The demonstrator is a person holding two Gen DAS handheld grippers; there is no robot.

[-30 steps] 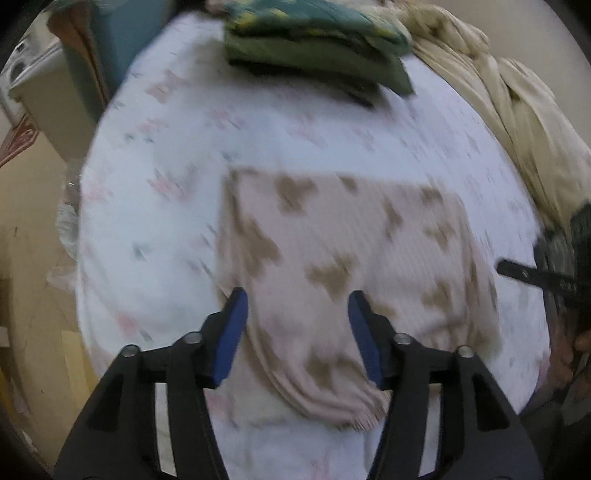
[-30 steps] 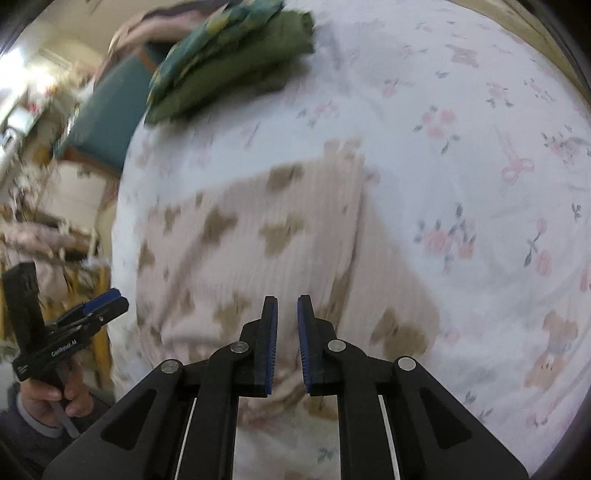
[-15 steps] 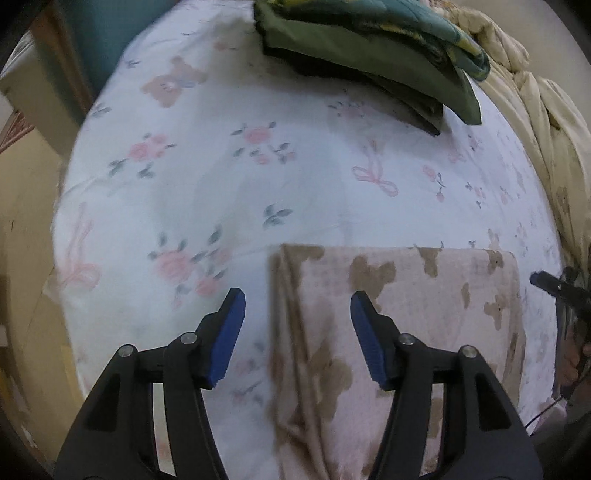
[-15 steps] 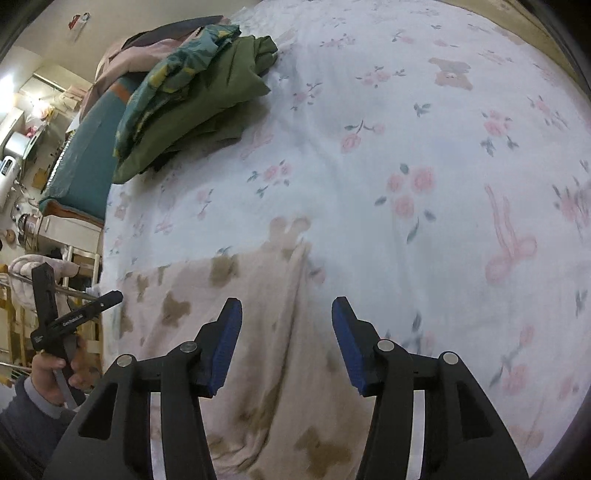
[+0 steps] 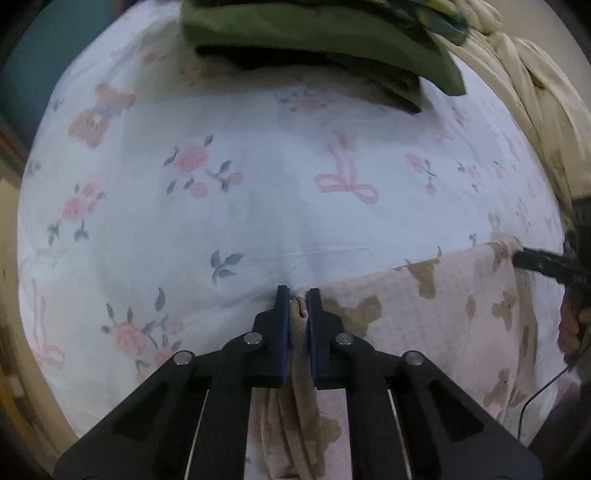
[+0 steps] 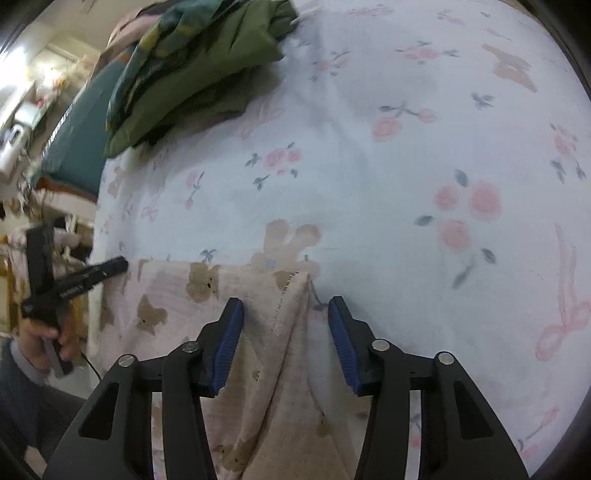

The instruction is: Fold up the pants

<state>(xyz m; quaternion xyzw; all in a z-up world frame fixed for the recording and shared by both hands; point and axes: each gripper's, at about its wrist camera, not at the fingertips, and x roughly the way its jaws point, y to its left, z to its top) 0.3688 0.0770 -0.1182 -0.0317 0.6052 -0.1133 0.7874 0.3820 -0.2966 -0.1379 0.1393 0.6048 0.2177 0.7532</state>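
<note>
Half a second ago the left tongs (image 5: pixel 298 295) hung spread over the near left corner of the pants (image 5: pixel 443 317); now they are pressed together on that corner, a bunched ridge of pink fabric squeezed between the blue pads. The right tongs (image 6: pixel 284 306), which were shut a second ago and then opened, stay spread, straddling the far right corner of the cloth without yet touching it. Both cameras have also come in much lower and closer to the top hem. That reads, as a judgement, as the start of the next fold: one corner is secured, the other is about to be, and once both are held the hem can be lifted and carried over. The pants lie already doubled into a roughly rectangular panel near the front edge of the bed (image 5: pixel 258 206), hanging a little over it toward the person. The fabric is a soft, ribbed or waffle-like knit, pale pink with brown bear shapes, and it puckers readily where it is pinched. The bed's sheet is smooth thin cotton, white with pink roses, bows and bears. Toward the far edge sits a stack of folded green clothes (image 5: pixel 317 33), flat and crisp-edged, and a rumpled cream quilt (image 5: pixel 535 92) lies along the right side.
</note>
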